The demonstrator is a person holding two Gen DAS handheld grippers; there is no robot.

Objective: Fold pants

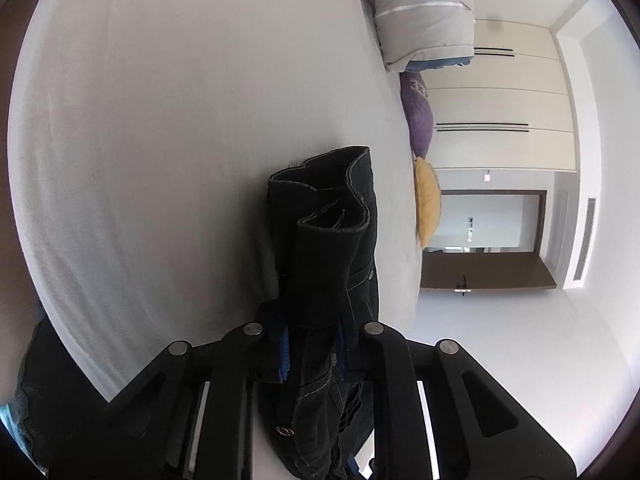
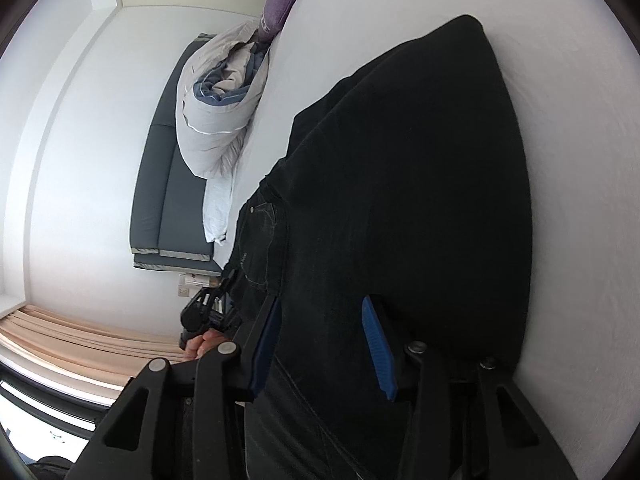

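Note:
Black pants (image 1: 328,216) stand bunched up over the white bed (image 1: 160,120). My left gripper (image 1: 312,336) is shut on them; the dark cloth with its stitched seams and a metal button is squeezed between the blue pads. In the right wrist view the pants (image 2: 400,180) spread as one broad dark mass against the bed (image 2: 580,160). My right gripper (image 2: 322,346) straddles the cloth. Its blue pads (image 2: 378,348) stand apart with their faces showing, so they do not press on it. A hand (image 2: 202,344) holds the other gripper at the pants' pocket end.
A rolled grey duvet (image 1: 424,12) (image 2: 216,120), a purple pillow (image 1: 420,120) and a yellow pillow (image 1: 428,204) lie along the bed's far edge. White wardrobe doors and an open brown door (image 1: 480,272) lie beyond. A dark padded panel (image 2: 164,184) and beige curtains (image 2: 80,340) flank the bed.

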